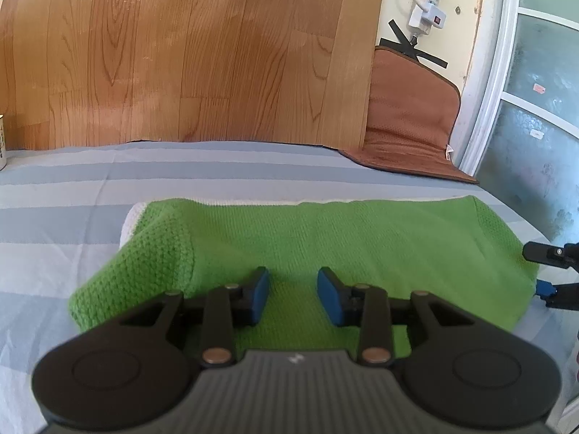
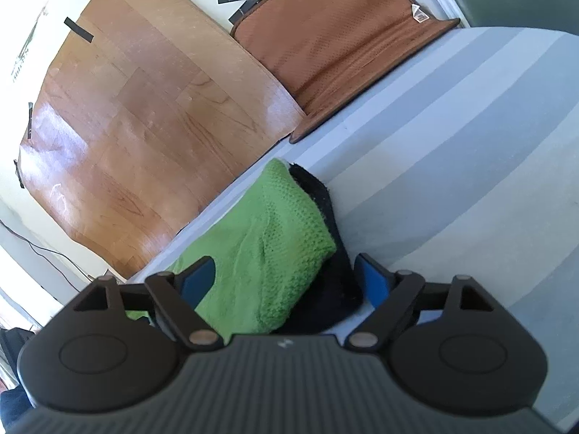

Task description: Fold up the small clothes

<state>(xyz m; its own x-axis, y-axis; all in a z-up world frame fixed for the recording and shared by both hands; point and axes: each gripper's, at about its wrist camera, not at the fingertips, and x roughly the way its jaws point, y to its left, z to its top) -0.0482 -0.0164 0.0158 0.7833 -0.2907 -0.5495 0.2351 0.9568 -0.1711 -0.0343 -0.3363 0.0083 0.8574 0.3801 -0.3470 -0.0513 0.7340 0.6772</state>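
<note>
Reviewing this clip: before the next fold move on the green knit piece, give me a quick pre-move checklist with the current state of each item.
1. Green knit garment lies flat on the striped sheet: ok.
2. Left gripper open, above the garment: ok.
3. Right gripper open, straddling the garment's end: ok.
4. Fingers touching the fabric: cannot tell.
5. Dark layer under the green edge, whether it is part of the garment: cannot tell.
6. Brown mat apart from the garment: ok.

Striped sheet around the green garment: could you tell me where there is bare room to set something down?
The striped sheet lies bare between the green knitted garment and the wood-grain panel, and to the garment's left. In the right wrist view it is bare right of the black fabric. Crowded: the left gripper over the garment, the right gripper at its end.
</note>
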